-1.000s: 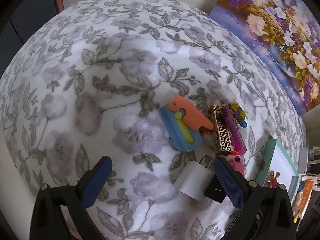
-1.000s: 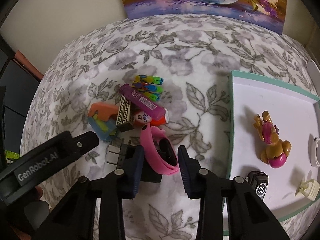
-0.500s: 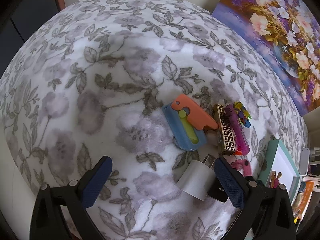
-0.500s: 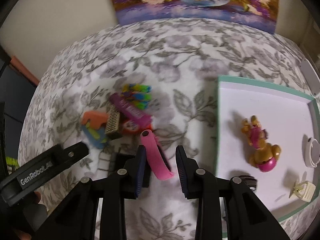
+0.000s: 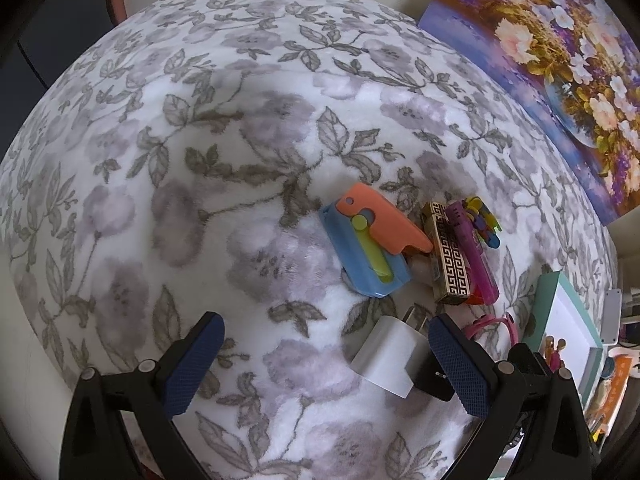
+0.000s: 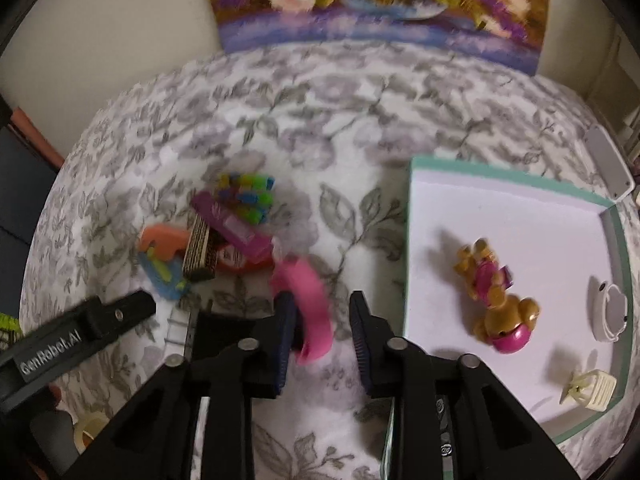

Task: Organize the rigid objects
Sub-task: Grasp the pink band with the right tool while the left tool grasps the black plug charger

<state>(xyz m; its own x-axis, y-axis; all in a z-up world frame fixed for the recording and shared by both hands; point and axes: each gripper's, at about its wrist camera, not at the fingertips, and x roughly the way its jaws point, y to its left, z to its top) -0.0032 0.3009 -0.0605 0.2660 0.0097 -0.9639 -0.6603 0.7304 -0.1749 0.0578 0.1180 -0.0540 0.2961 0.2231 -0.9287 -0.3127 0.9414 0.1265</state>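
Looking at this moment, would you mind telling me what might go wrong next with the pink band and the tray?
1. The pink band touches only one pad of the right hand-held gripper, whose jaws look apart, so it may slip out before reaching the tray.
2. The right view is blurred by fast motion; the band could catch the tray's near rim.
3. Inside, it may knock the toy figure.

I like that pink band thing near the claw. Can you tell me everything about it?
The pink band is a curved, smooth strap that looks rubbery. It sits between the fingers of the right claw, against the left finger, with a gap on the other side. The picture is blurry, so I cannot tell if it is lifted. In the left view only its thin loop shows.
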